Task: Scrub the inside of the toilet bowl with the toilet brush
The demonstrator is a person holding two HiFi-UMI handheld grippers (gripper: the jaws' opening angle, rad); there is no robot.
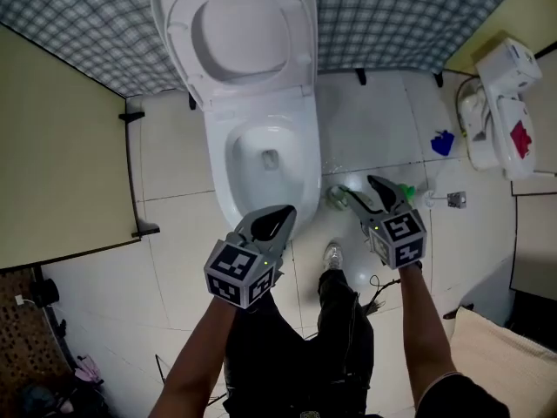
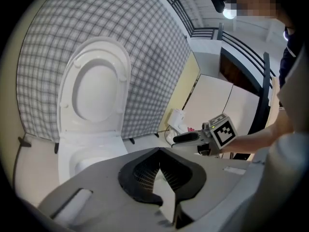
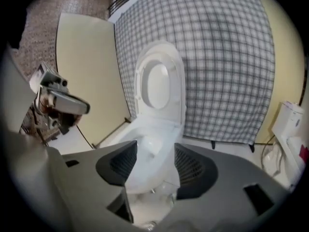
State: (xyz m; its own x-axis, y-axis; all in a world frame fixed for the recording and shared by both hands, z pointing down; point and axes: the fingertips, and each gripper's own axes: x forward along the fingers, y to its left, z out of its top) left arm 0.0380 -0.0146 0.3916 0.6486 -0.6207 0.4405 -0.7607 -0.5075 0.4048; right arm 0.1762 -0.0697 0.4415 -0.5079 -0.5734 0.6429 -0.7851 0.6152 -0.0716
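The white toilet (image 1: 265,151) stands with its lid and seat (image 1: 239,33) raised and the bowl (image 3: 149,144) uncovered. What looks like the toilet brush lies on the floor tiles right of the toilet's base. It has a round head (image 1: 338,198), a green collar (image 1: 406,192) and a pale handle (image 1: 439,200). My right gripper (image 1: 359,186) hovers just over it, jaws open with nothing between the pads (image 3: 190,166). My left gripper (image 1: 277,219) is shut and empty, at the bowl's front rim. The lid (image 2: 94,88) fills the left gripper view.
A beige partition (image 1: 52,146) closes the left side and a checked wall (image 1: 418,16) the back. A second white fixture (image 1: 500,103) stands at the right, with a blue item (image 1: 442,143) on the floor beside it. A shoe (image 1: 333,255) rests near the toilet base.
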